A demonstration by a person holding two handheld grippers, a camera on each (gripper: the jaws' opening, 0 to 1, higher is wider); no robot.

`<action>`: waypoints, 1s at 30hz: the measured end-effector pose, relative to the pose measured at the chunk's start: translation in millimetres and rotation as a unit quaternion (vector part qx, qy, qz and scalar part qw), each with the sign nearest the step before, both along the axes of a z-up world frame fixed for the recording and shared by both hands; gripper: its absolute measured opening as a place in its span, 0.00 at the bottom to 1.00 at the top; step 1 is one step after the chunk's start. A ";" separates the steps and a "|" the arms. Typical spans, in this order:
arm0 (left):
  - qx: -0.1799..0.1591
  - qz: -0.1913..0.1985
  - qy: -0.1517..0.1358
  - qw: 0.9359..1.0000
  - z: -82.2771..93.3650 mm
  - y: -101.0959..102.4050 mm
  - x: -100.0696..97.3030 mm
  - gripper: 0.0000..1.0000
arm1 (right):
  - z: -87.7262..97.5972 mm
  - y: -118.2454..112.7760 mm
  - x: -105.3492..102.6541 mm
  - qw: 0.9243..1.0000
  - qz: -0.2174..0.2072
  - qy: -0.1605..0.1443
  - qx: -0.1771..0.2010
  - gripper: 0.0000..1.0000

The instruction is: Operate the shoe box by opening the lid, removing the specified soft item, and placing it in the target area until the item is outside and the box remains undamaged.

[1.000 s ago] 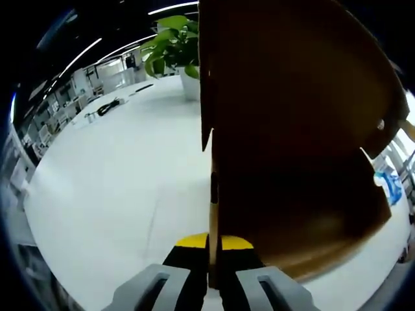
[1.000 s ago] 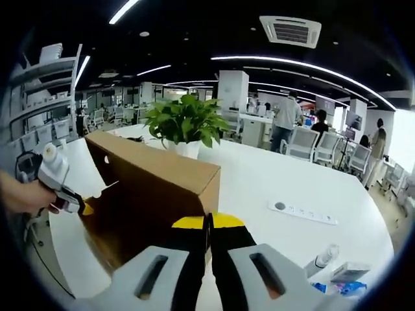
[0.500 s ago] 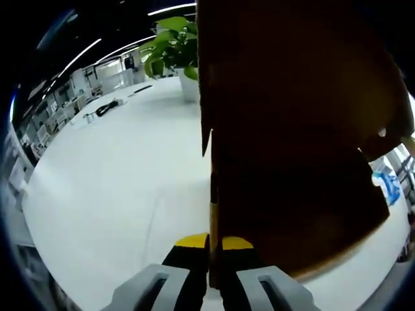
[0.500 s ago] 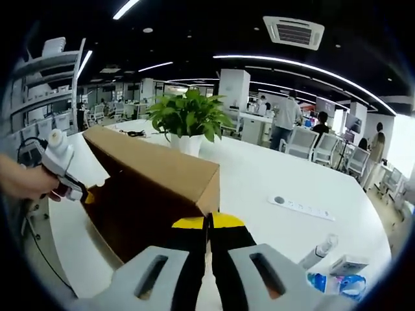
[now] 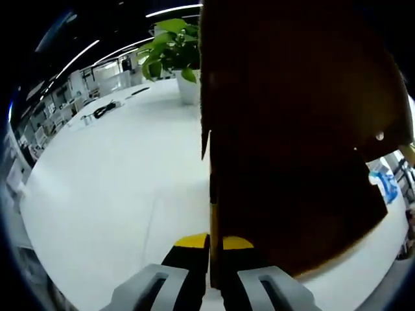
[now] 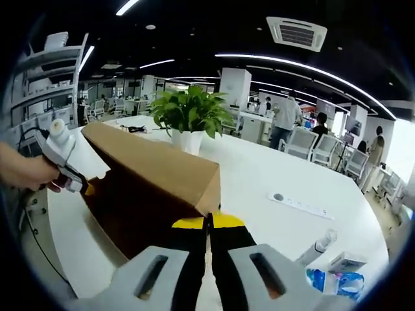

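1. In the left gripper view the left gripper (image 5: 209, 243) has its yellow-tipped jaws pinched tight on a thin cardboard edge of the shoe box (image 5: 292, 142). The box's dark brown panel rises straight up from the jaws and covers the right half of that view, hiding the table behind it.
2. In the right gripper view the right gripper (image 6: 208, 222) stands with jaws drawn together at the near corner of the shoe box (image 6: 149, 188). A sliver of cardboard seems to sit between the tips, but this is hard to make out.
3. The box is held tilted above the white table (image 6: 259, 188). Its inside is in shadow, so the soft item cannot be made out.
4. At the left of the right gripper view, a hand (image 6: 23, 172) holds the other gripper at the box's far end.
5. A potted plant (image 6: 188, 116) stands behind the box. A white power strip (image 6: 298, 202) lies well apart to the right, and a bottle (image 6: 318, 247) and blue packets (image 6: 337, 280) are cut off near the lower right.
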State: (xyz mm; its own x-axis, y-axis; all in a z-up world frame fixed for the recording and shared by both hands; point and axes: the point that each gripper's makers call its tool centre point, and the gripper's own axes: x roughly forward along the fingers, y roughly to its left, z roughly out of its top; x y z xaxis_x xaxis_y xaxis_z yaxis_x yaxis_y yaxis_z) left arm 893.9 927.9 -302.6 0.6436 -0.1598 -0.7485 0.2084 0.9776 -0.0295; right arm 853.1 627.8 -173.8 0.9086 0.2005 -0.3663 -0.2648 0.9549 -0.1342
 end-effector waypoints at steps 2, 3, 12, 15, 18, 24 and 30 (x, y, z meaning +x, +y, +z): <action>0.001 -0.001 -0.004 1.000 0.3 -0.5 1.1 0.05 | -1.4 0.4 -1.9 1.000 0.000 0.000 -0.001 0.00; 0.001 -0.001 -0.005 1.000 0.4 -0.6 0.9 0.05 | -3.4 0.1 -2.9 1.000 0.000 0.000 -0.001 0.00; -0.004 -0.004 -0.012 1.000 0.7 -1.4 3.4 0.05 | -20.4 3.9 -11.4 1.000 -0.001 0.004 -0.009 0.00; -0.005 -0.006 -0.017 1.000 1.3 -1.2 4.6 0.05 | -22.6 4.4 -13.7 1.000 -0.001 0.007 -0.011 0.00; -0.005 -0.016 -0.025 1.000 2.8 -1.7 6.1 0.06 | -24.3 4.4 -14.1 1.000 -0.001 0.011 -0.012 0.00; 0.004 -0.053 -0.037 0.998 10.5 -7.5 5.1 0.22 | -27.0 4.1 -13.9 1.000 -0.003 0.016 -0.014 0.00; 0.010 -0.074 -0.053 0.996 26.4 -4.8 -5.9 0.29 | -28.5 3.6 -13.5 1.000 -0.001 0.019 -0.017 0.00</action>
State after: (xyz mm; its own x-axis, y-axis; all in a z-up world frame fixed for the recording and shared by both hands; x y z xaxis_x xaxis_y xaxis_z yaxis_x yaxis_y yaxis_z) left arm 888.0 923.1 -276.3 0.6896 -0.2448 -0.6815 0.3518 0.9359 0.0198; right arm 839.7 631.4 -202.3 0.8945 0.1851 -0.4068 -0.2677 0.9508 -0.1560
